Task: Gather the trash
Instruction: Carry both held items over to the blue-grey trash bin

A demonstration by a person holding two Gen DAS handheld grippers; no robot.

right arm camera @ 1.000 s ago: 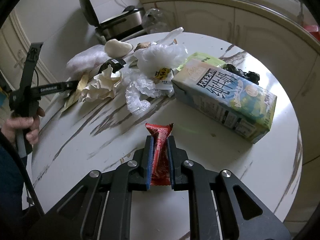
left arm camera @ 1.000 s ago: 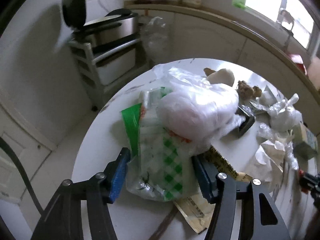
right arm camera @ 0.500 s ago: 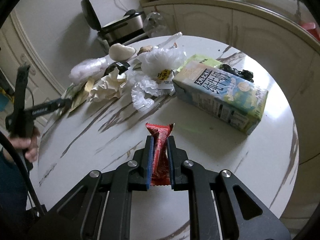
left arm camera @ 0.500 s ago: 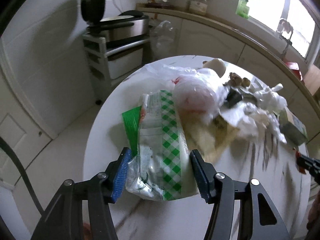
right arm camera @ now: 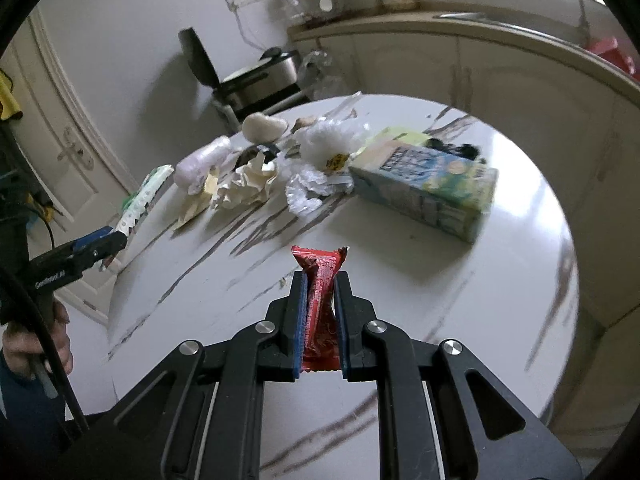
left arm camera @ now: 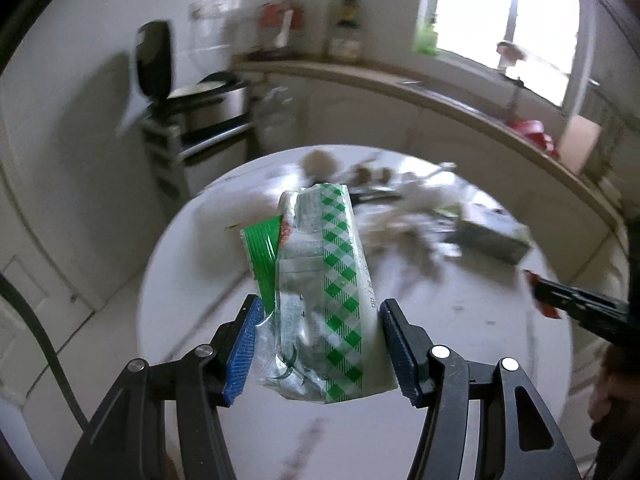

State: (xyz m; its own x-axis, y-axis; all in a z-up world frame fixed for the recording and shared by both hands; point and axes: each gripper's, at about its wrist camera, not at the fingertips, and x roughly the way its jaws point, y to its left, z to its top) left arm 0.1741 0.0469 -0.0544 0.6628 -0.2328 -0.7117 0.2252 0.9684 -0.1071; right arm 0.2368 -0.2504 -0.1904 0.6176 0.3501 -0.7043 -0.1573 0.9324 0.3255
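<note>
My left gripper is shut on a crumpled green-checked plastic bag and holds it lifted above the round white marble table. The same bag shows in the right wrist view, at the left edge of the table. My right gripper is shut on a red snack wrapper above the table's near side. A heap of trash lies at the table's far side: a crumpled paper, a white plastic bag and a milk carton.
A rolled clear bag and a pale round lump lie at the far left of the heap. A trolley with an open-lidded cooker stands behind the table. Curved cabinets run along the back.
My left gripper has lifted and pulled back with the green-checked bag, clear of the pile. My right gripper has risen with the red wrapper still in it.
</note>
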